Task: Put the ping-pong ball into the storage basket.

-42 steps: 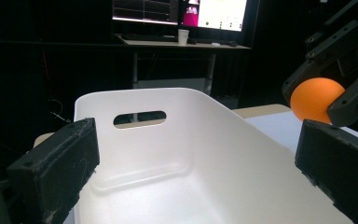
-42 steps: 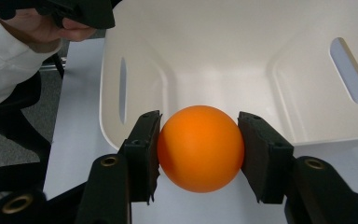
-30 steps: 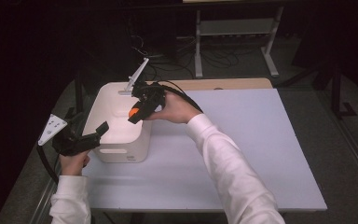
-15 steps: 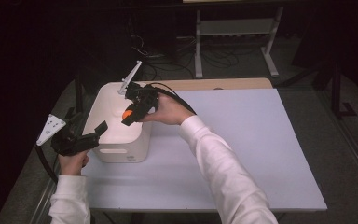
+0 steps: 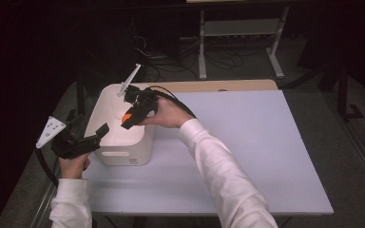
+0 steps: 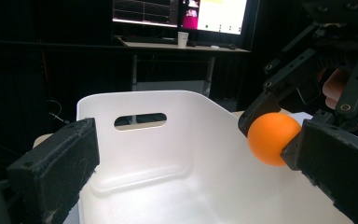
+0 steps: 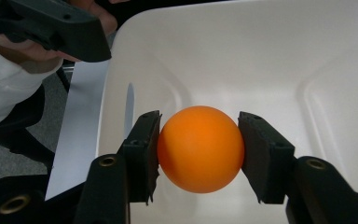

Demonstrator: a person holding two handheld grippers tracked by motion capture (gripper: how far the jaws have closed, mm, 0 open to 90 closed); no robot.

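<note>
Holding: the right tongs [image 7: 198, 149] are clamped on an orange ball [image 7: 200, 148], one black pad on each side of it.
Ball: it hangs above the inside of the white bin [image 5: 105, 110], clear of the floor of the bin; in the high view only a small orange spot [image 5: 127, 116] shows past the black tongs [image 5: 134, 114].
Bin: it stands at the left part of the pale surface [image 5: 247, 152], with a slot handle [image 6: 140, 121] in its far wall; its near walls are cut off in both gripper views.
Left tongs: the left tongs [image 5: 95, 137] stand apart with nothing between them, at the near left rim of the bin; in their own view the right jaw covers part of the ball [image 6: 270, 138].
Right hand: the hand [image 5: 167, 114] reaches over the bin from its right side; its fingers are mostly hidden behind the tongs.
Background: dark beyond the bin, so things there are hard to make out.
</note>
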